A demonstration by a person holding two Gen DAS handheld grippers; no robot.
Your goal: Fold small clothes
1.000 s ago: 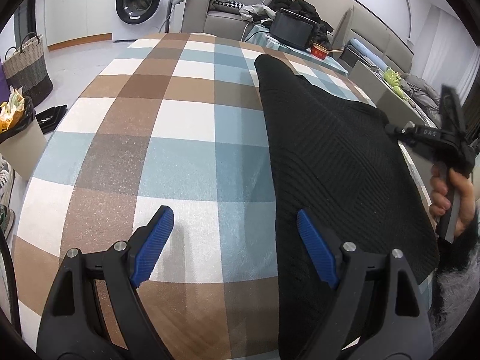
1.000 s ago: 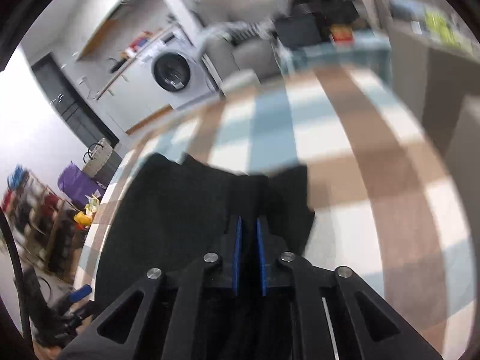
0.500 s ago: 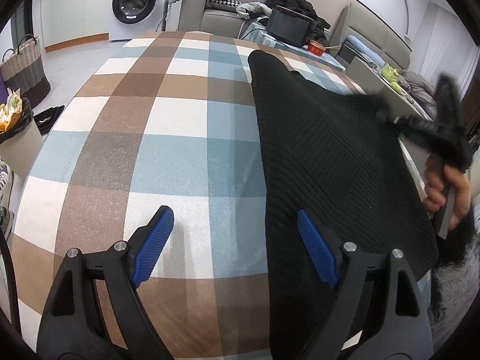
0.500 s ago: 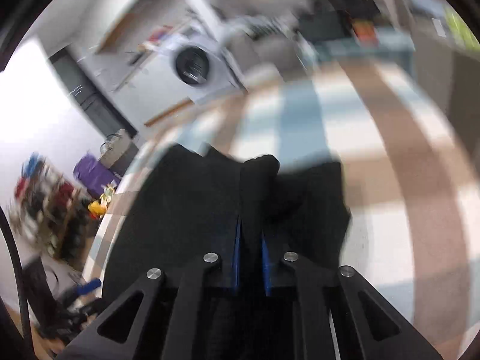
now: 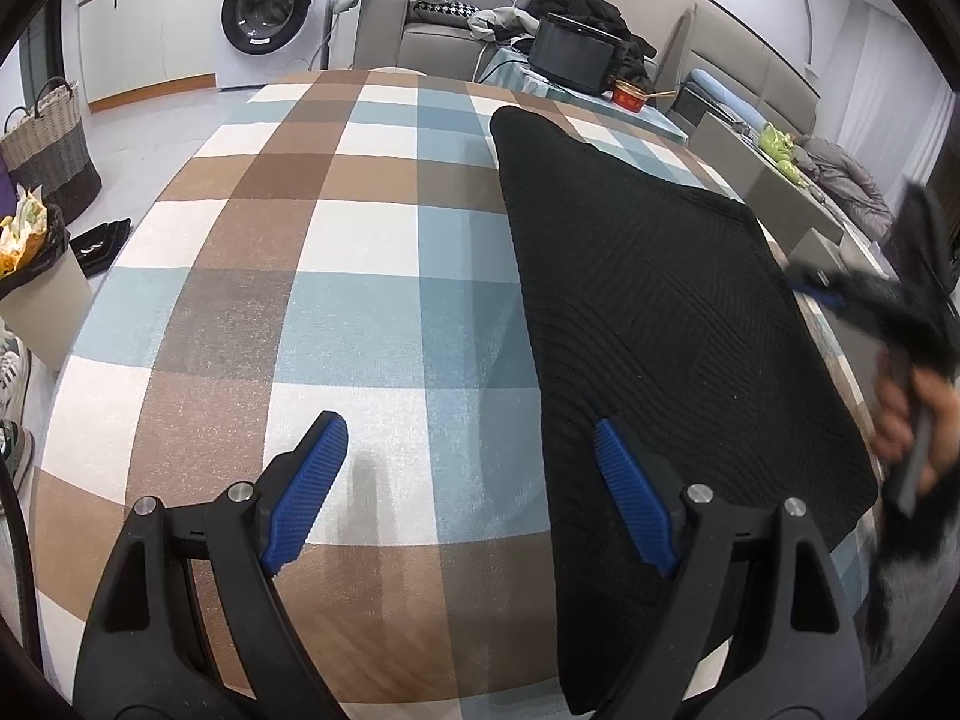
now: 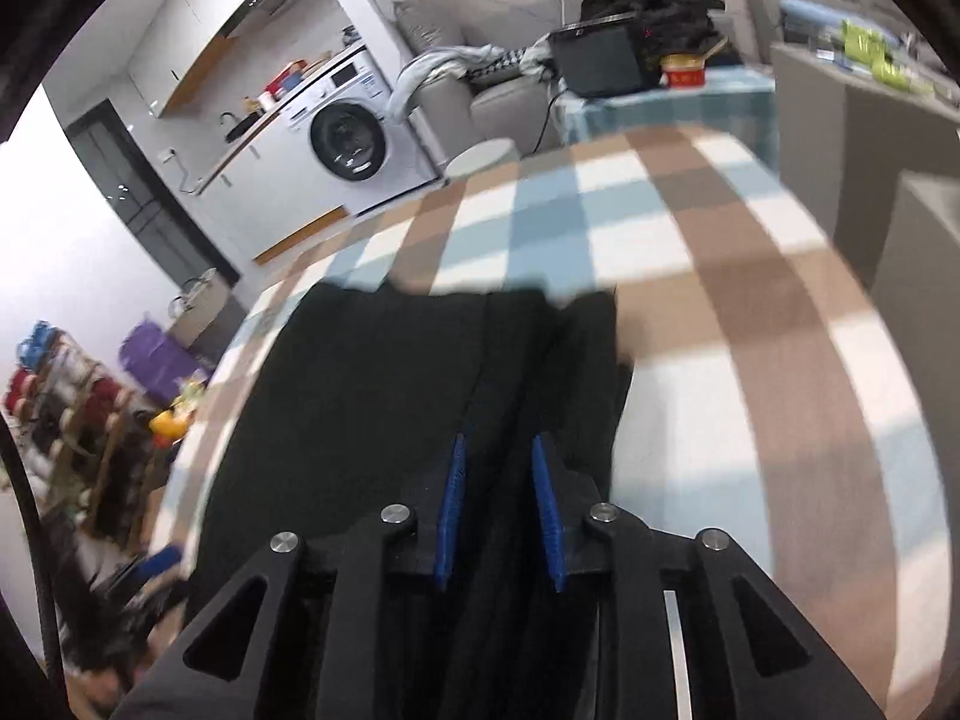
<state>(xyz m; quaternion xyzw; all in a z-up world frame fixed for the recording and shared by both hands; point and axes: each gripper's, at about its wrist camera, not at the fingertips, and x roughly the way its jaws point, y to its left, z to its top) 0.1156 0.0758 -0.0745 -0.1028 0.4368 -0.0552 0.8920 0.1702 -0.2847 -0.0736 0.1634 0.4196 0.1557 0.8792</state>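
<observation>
Behind us a living room spreads out, with a washing machine and a grey sofa beyond the table, whose thick woven cloth is checked in brown, pale blue and cream. On its right half lies the black knit garment, ribbed in fine diagonal lines, soft and matte; it runs from the near edge towards the far edge, narrowing to a rounded tip. We judge one fold laid, since the piece lies flat and doubled; further folds to make it compact appear left to do. Our left gripper hangs over the near edge, jaws wide apart and empty, its right blue ridged pad above the garment's left border. Our right gripper sits at the right edge; its jaws are opening, dark cloth between the pads but no longer pinched.
</observation>
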